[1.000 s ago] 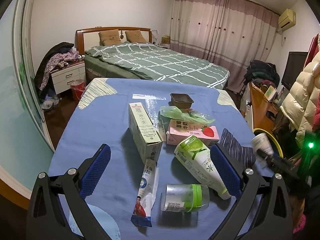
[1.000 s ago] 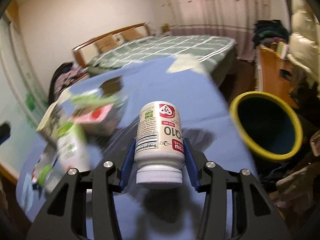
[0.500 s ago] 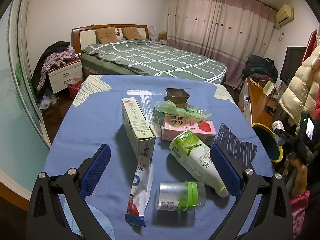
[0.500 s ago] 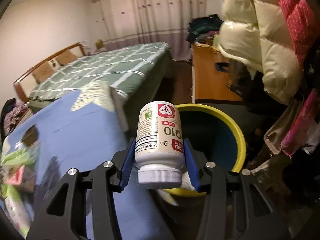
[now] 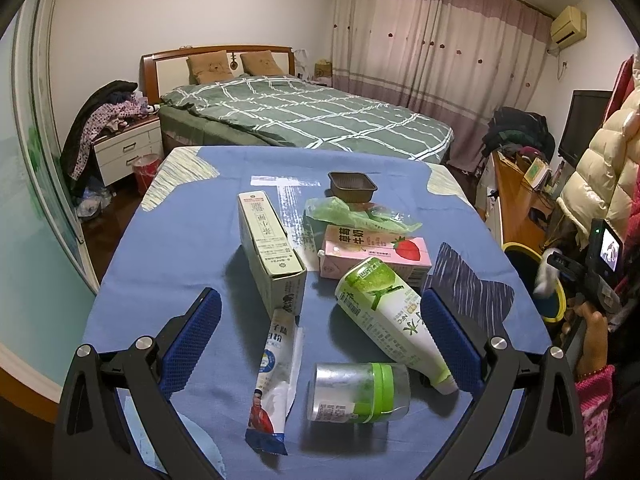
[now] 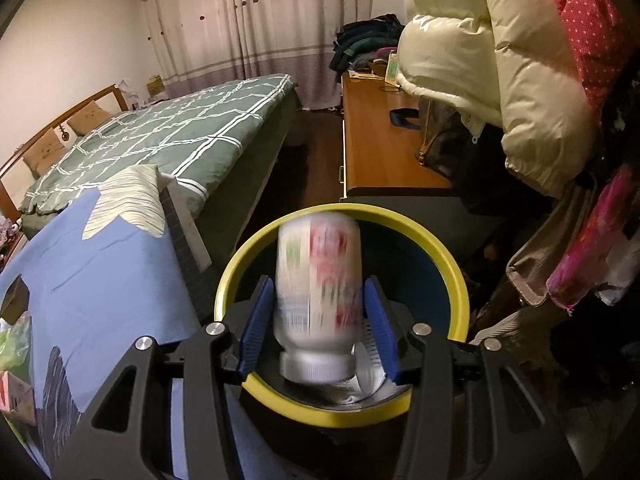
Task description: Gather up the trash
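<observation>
Bedroom clutter frames the scene: a green checked bed [image 5: 304, 120] at 12 o'clock in the left wrist view, pink curtains [image 5: 432, 40] behind it, and a blue-clothed table [image 5: 168, 248] filling the foreground

On that table the trash lies in a loose cluster. A pale green carton [image 5: 270, 256] lies on its side at centre, a pink strawberry milk carton [image 5: 372, 254] just to its 3 o'clock with a crumpled green plastic bag [image 5: 352, 216] on top, and a small brown tray [image 5: 352, 187] beyond them toward 12 o'clock. Nearer the camera a green and white bottle [image 5: 392, 316] lies tilted, its cap pointing to 5 o'clock; a clear jar with a green lid [image 5: 358, 392] lies on its side at 6 o'clock, and a long sachet [image 5: 274, 380] lies at 7 o'clock from the carton. The left gripper [image 5: 320, 340] hovers above this pile with its blue fingers [image 5: 192, 336] spread wide and nothing between them

Off the table's edge at 3 o'clock a person's hand [image 5: 588, 332] carries the right gripper [image 6: 316, 328] over a yellow-rimmed bin [image 6: 452, 264]. In the right wrist view a white supplement bottle [image 6: 318, 296], blurred by motion and cap toward the camera, sits between the blue pads [image 6: 254, 328], framed by the bin's mouth. The jaws are opening, a sliver of gap shows on the right side, and the bottle appears to be slipping free rather than gripped. Crumpled white packaging [image 6: 372, 372] already lies inside the bin at 5 o'clock from the bottle
</observation>
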Tool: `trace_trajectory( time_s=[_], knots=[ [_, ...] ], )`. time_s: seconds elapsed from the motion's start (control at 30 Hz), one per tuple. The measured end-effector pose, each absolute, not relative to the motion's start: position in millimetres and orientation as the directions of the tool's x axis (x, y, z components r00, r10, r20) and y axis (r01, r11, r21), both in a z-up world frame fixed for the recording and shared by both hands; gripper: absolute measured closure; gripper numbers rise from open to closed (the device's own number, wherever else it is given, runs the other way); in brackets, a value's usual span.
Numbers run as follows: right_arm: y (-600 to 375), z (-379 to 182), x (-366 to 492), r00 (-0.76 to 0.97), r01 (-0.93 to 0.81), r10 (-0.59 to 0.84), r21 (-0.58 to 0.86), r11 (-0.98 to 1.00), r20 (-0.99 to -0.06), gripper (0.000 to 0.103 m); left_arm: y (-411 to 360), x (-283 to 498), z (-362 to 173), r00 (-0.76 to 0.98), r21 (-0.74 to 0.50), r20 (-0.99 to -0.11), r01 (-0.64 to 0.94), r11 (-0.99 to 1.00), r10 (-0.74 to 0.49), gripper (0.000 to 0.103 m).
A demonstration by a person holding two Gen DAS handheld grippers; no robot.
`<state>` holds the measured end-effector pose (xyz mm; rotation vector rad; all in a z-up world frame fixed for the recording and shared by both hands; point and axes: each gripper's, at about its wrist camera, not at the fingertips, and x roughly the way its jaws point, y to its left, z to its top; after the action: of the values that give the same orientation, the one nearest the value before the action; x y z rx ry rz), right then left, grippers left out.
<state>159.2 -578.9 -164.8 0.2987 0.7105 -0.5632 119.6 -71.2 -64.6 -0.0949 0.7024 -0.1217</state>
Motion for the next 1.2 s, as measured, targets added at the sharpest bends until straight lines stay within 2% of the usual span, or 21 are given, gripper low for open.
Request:
trace_trajectory(
  time_s=[0.33, 0.6, 0.7, 0.93, 1.2],
  knots=[
    [-571, -161, 161, 0.619, 0.578, -0.402, 0.044, 0.815, -0.675, 0.053, -71, 120, -67, 0.755, -0.124, -0.64, 0.078, 0.989, -0.14, 0.005],
    [-567, -160, 162, 0.625, 0.567, -0.402, 0.036, 0.823, -0.67, 0.053, -60, 113, -87, 0.729, -0.074, -0.677, 0.062, 0.995, -0.096, 0.005],
    [-567, -160, 162, 0.625, 0.566, -0.399, 0.038, 0.824, -0.671, 0.053, -62, 109, -93, 0.714, -0.077, -0.692, 0.081, 0.994, -0.112, 0.005],
    [-565, -160, 162, 0.626, 0.565, -0.399, 0.038, 0.824, -0.67, 0.053, -99, 93, -110, 0.645, -0.106, -0.724, 0.25, 0.963, -0.247, 0.005],
    [-565, -160, 162, 0.629, 0.564, -0.392, 0.047, 0.824, -0.671, 0.053, -115, 105, -127, 0.624, -0.068, -0.752, 0.247, 0.967, -0.212, 0.007]
  ],
)
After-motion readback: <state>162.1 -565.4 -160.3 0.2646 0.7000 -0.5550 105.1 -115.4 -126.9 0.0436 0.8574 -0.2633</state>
